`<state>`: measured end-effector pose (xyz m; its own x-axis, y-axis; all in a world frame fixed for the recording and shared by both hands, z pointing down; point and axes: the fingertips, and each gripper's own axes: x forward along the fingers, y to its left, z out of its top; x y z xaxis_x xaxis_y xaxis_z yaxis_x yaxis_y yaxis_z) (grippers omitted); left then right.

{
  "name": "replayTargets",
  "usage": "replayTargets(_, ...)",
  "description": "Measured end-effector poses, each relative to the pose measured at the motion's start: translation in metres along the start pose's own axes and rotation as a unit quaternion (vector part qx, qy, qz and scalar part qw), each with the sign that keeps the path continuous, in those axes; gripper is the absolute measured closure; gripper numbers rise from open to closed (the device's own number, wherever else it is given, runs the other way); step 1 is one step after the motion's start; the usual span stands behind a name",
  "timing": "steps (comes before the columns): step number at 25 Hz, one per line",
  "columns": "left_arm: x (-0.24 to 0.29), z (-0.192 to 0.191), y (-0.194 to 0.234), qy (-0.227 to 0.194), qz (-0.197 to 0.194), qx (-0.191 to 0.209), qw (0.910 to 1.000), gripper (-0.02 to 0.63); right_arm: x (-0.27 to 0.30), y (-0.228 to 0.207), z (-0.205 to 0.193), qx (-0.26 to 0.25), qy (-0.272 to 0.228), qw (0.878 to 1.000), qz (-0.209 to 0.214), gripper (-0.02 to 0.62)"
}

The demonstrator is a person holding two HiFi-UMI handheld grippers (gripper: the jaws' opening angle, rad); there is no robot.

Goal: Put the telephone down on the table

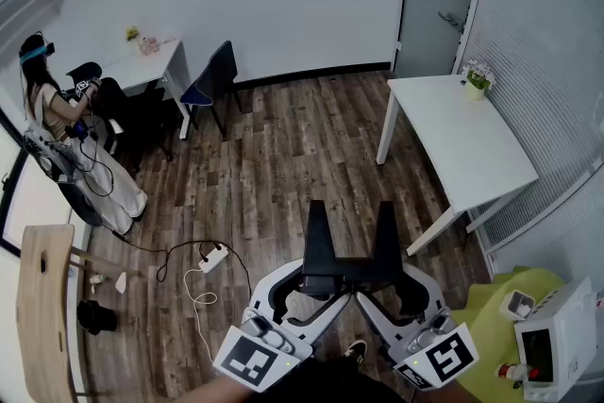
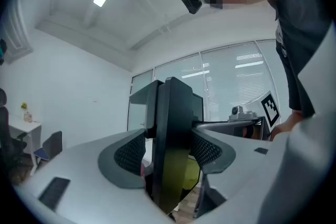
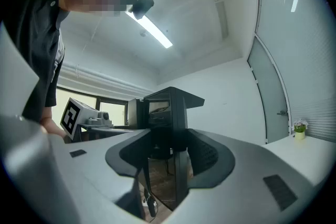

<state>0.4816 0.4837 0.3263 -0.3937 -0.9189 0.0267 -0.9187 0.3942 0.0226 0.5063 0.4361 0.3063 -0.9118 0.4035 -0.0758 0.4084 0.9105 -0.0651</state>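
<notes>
The task had not really started, as I judge it. Neither gripper held the telephone (image 1: 557,335). I took it to be the white device with a dark screen at the lower right of the head view, though that view showed too little detail to be sure. It stood on a yellow-green surface (image 1: 486,321), apart from both grippers and from the white table (image 1: 472,156).

The left gripper (image 2: 168,157) and the right gripper (image 3: 170,160) were held level in front of the person, meeting nose to nose above the floor. The left fingers (image 2: 126,155) were spread wide. A dark upright part stood between them, and it seemed to belong to the other gripper. The right fingers (image 3: 210,157) were spread just as wide, with a similar dark part between them. I could not tell whether these parts touched the pads.

The next move probably called for pulling the grippers apart, turning to the device, closing on it and carrying it to the table.
</notes>
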Motion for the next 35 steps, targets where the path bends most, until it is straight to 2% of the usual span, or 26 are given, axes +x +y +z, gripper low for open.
replayTargets(10, -0.005, 0.001, 0.003, -0.002, 0.005, -0.002, 1.0000, 0.334, 0.004, 0.005, 0.000, -0.002, 0.010, 1.000, 0.003, 0.362)
replayTargets(19, -0.027, 0.005, 0.014, -0.007, 0.009, -0.002, 0.9999, 0.334, 0.016, 0.027, 0.001, 0.005, 0.012, 1.000, 0.010, 0.362)
replayTargets(35, -0.072, 0.008, 0.066, -0.014, 0.007, 0.001, 0.9999, 0.334, 0.068, 0.071, -0.003, -0.001, 0.006, 1.000, 0.008, 0.362)
